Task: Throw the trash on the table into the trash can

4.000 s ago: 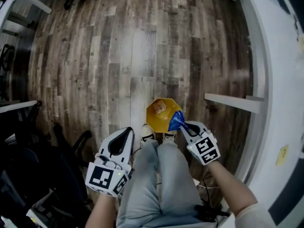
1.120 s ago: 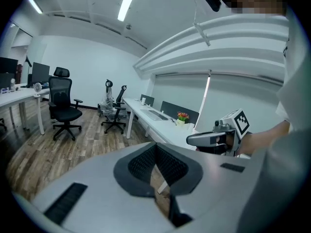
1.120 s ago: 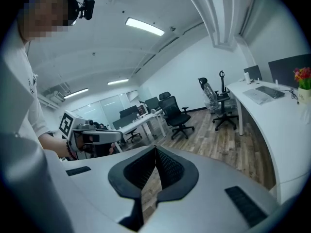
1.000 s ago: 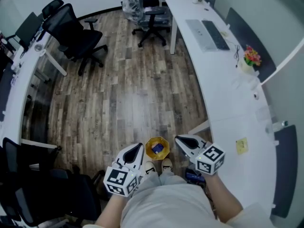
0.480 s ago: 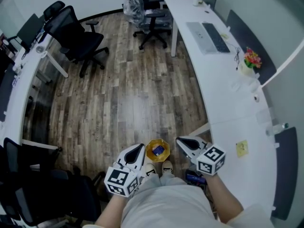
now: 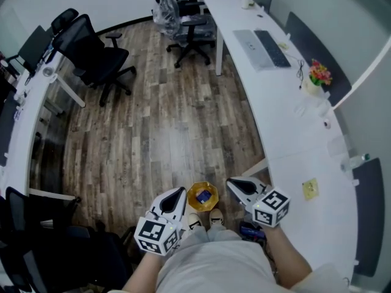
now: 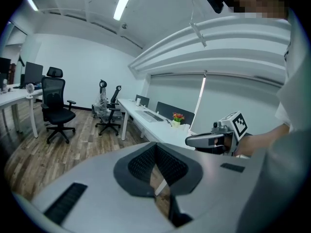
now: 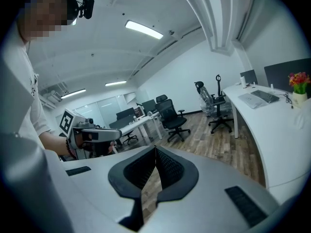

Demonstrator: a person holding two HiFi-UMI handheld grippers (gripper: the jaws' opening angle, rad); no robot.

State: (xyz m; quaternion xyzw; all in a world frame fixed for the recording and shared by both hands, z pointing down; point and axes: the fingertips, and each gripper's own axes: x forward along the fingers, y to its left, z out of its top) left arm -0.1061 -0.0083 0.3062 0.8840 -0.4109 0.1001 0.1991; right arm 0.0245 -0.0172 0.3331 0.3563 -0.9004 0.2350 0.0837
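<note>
The left gripper (image 6: 176, 193) and the right gripper (image 6: 233, 184) are both clenched shut on nothing. The yellow trash can (image 6: 193, 198), a blue wrapper (image 6: 204, 195) inside, is seen between them. The table (image 6: 317, 151) lies at the right gripper's three o'clock, nearer that hand.

Yellow trash can (image 6: 192, 195), blue wrapper (image 6: 204, 195) inside. Floor (image 6: 159, 127) grey-brown wood planks. Desk (image 6: 293, 133) white, yellow note (image 6: 310, 188) on it; flowers (image 6: 319, 72) pink-red. Office chair (image 6: 95, 54) black. Left gripper (image 6: 181, 190), right gripper (image 6: 229, 181) pale grey, cubes with black-and-white square markers.
</note>
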